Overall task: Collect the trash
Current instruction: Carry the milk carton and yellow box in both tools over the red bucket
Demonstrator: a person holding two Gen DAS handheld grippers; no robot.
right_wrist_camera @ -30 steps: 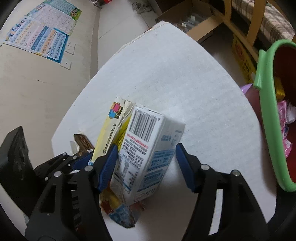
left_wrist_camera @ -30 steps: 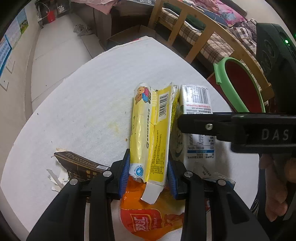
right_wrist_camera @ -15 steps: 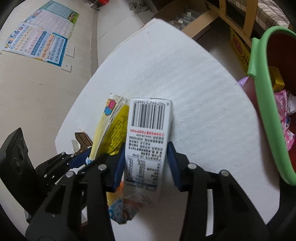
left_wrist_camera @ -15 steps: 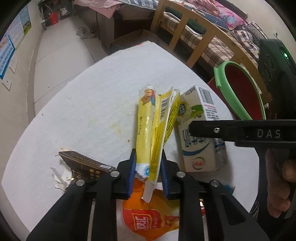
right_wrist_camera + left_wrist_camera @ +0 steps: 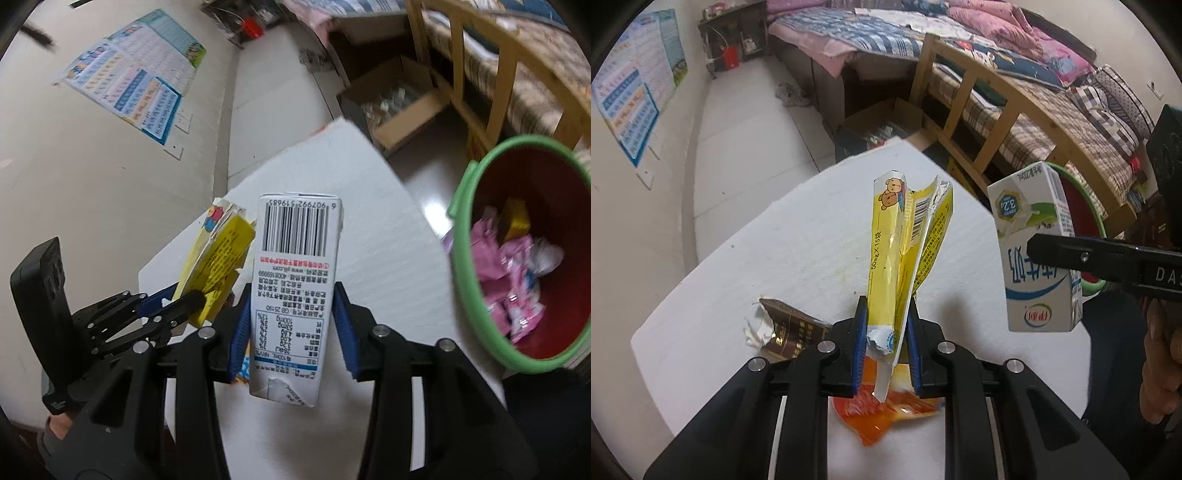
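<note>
My left gripper [image 5: 885, 345] is shut on a flattened yellow box with a bear picture [image 5: 897, 251] and holds it up above the white table [image 5: 798, 236]. The yellow box also shows in the right wrist view [image 5: 218, 266], with the left gripper [image 5: 177, 302] at its base. My right gripper [image 5: 291, 328] is shut on a white milk carton [image 5: 295, 280], lifted off the table; the carton also shows in the left wrist view [image 5: 1038, 258]. A red bin with a green rim [image 5: 461, 236] stands to the right, with pink wrappers and a yellow box inside.
An orange snack packet [image 5: 886, 413] and a torn brown wrapper [image 5: 790, 328] lie on the table near my left gripper. Beyond the table are an open cardboard box [image 5: 399, 107] on the floor and a wooden bed frame [image 5: 997, 107].
Both grippers closed on their items and lifted them off the table. The milk carton has risen and moved right toward the bin; the yellow box now stands upright in the left jaws.
</note>
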